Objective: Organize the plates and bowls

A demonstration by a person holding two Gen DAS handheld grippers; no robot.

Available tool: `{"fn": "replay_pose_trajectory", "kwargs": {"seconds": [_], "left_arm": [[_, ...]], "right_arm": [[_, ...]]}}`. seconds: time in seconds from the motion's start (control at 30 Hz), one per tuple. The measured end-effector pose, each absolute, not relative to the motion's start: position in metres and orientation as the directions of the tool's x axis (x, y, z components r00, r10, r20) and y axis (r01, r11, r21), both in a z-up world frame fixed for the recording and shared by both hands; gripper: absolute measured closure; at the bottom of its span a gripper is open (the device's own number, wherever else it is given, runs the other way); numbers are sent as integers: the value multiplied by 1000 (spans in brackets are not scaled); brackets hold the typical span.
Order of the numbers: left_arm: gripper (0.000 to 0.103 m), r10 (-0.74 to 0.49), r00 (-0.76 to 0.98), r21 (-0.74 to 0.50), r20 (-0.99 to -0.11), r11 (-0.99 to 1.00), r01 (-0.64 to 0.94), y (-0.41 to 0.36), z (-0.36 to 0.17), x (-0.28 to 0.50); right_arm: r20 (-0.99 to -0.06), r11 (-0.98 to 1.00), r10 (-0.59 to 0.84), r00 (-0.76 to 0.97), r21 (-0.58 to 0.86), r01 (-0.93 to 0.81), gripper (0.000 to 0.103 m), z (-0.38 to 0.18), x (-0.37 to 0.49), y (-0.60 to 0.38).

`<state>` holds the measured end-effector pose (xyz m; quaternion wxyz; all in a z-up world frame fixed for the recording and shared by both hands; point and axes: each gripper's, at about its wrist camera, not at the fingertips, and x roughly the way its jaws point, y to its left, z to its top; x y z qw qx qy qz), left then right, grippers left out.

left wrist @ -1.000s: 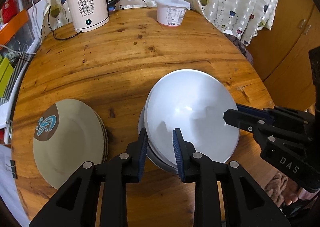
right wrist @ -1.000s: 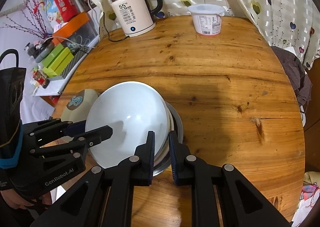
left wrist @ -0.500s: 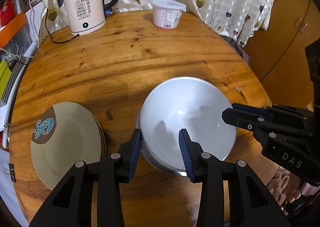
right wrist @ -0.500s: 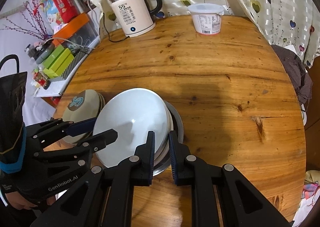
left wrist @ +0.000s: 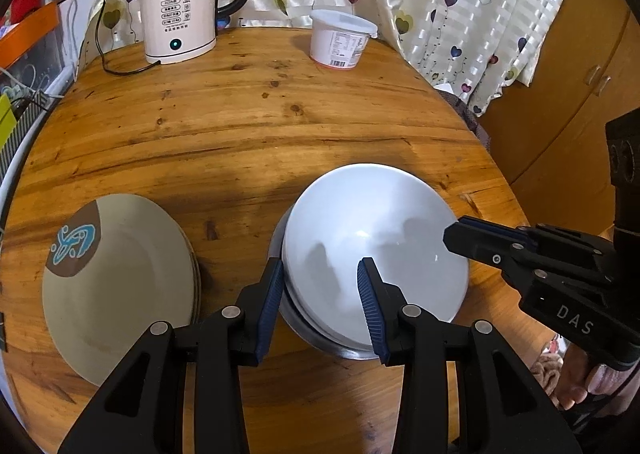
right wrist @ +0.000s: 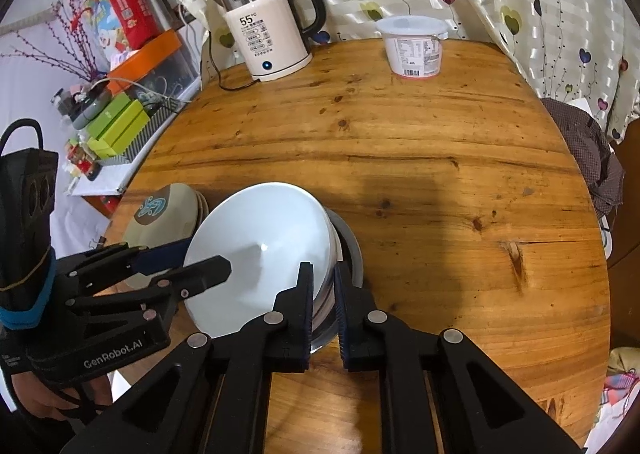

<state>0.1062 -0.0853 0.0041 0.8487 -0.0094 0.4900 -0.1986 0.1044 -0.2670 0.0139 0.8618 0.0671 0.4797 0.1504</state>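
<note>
Right wrist view: right fingers [right wrist: 323,296] clamped on white bowl [right wrist: 260,250] rim, left fingers [left wrist: 320,294] parted astride it.

You see 1 kettle [left wrist: 182,10], 1 lidded tub [left wrist: 341,39], 1 plate stack [left wrist: 116,286] left of fingers, 1 bowl stack [left wrist: 372,250] btw them.
</note>
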Motion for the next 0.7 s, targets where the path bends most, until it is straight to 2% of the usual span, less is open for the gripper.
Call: {"fn": "replay_pose_trajectory", "kwargs": {"seconds": [0.7], "left_arm": [[64,-375,445,-244,-813,914,324,-85,7,104]], "right_arm": [[-807,946,323,495,261,-191,93,13,109,-269]]}}
